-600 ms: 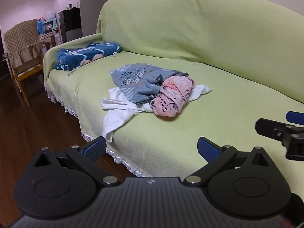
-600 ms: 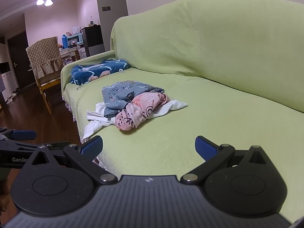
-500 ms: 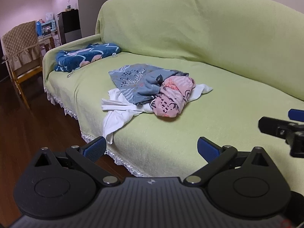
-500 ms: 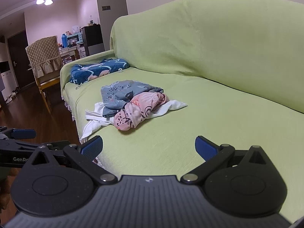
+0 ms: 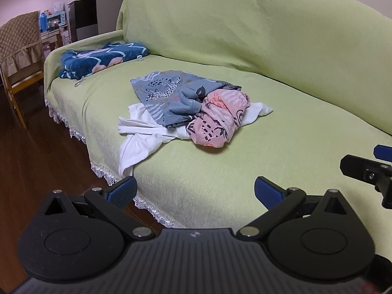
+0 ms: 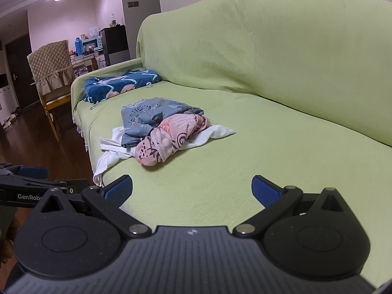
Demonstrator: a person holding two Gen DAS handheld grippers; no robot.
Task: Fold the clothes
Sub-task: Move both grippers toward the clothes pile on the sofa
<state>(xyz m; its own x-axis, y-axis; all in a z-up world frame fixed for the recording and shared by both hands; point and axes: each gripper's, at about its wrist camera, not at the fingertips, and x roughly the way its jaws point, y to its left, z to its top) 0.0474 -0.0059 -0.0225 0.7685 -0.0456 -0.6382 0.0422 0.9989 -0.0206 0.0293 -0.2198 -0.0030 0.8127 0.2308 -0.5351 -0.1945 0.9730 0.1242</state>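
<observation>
Meanwhile, both wide-open grippers, left (image 5: 194, 189) and right (image 6: 192, 188), have edged closer to the rumpled pile of grey-blue, pink and white clothes (image 5: 193, 109) mid-seat on the green-covered sofa (image 5: 281, 132), nothing gripped, folding evidently pending.

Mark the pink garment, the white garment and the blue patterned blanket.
pink garment (image 5: 218, 120): left wrist view, middle of the bunched bundle.
white garment (image 5: 137, 144): left wrist view, part hanging over the sofa's front edge.
blue patterned blanket (image 6: 120, 85): right wrist view, middle of the heap by the sofa arm.
</observation>
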